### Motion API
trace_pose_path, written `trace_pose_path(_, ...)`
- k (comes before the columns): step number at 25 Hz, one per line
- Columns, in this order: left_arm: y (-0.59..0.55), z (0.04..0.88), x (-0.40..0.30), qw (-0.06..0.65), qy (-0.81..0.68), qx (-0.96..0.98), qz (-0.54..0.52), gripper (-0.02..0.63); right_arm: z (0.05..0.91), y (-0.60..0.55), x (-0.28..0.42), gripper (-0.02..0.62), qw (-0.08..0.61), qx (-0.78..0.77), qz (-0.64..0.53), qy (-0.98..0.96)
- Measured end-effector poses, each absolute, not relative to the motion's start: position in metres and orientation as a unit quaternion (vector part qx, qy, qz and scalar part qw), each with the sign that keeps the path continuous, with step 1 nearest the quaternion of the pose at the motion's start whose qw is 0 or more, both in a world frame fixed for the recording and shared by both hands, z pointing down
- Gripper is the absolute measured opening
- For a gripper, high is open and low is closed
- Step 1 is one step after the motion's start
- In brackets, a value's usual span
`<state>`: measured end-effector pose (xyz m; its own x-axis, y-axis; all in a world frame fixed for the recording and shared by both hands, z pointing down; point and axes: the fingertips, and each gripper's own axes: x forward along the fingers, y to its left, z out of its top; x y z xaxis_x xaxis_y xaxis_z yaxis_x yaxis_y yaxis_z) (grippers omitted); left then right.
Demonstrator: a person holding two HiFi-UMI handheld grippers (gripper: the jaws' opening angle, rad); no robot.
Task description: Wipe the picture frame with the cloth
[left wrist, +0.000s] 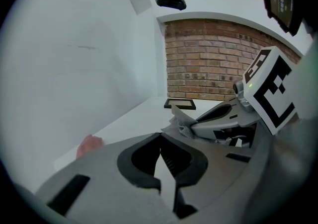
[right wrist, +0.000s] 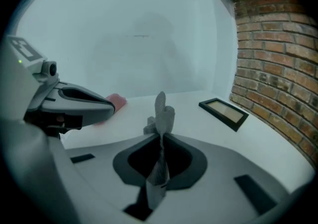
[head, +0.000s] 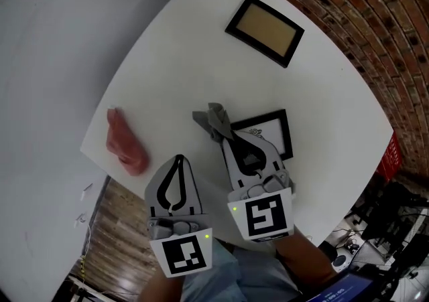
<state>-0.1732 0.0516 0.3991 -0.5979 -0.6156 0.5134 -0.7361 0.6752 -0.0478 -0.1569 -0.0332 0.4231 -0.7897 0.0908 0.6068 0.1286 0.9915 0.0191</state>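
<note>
On the white bench (head: pixel 174 66) two black picture frames lie flat and well apart: the far picture frame (head: pixel 265 29), with a tan panel inside, sits towards the edge by the brick wall (head: pixel 348 19), and the near picture frame (head: pixel 271 132), with a white picture, lies close to the person. The right hand-held gripper (head: pixel 221 136) reaches over the left part of this near frame, its jaws pressed together on a grey cloth (right wrist: pixel 162 111). The cloth runs up between them and stands out past the tips in a crumpled tuft. Whether the tuft touches the frame or the bench cannot be told. Just beside it, the left hand-held gripper (head: pixel 179 158) hangs above the bench's near edge with its jaws closed tip to tip and nothing between them. A pink lump (head: pixel 126 141) rests on the bench to the left, near the edge and apart from both grippers.
</note>
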Motion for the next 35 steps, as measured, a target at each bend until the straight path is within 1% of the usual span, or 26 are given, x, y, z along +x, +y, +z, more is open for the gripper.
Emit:
trace_pose_path(7,0.056,0.414,-0.182,0.252,-0.881,0.38,0.127,0.009,0.436,-0.033,-0.164,0.026,0.329,-0.06,-0.034,-0.942)
trace_pose_path(35,0.026,0.413,-0.176,0.246,-0.868,0.412,0.13,0.009,0.435,-0.088,-0.151,0.026,0.34,0.006,-0.042,-0.939)
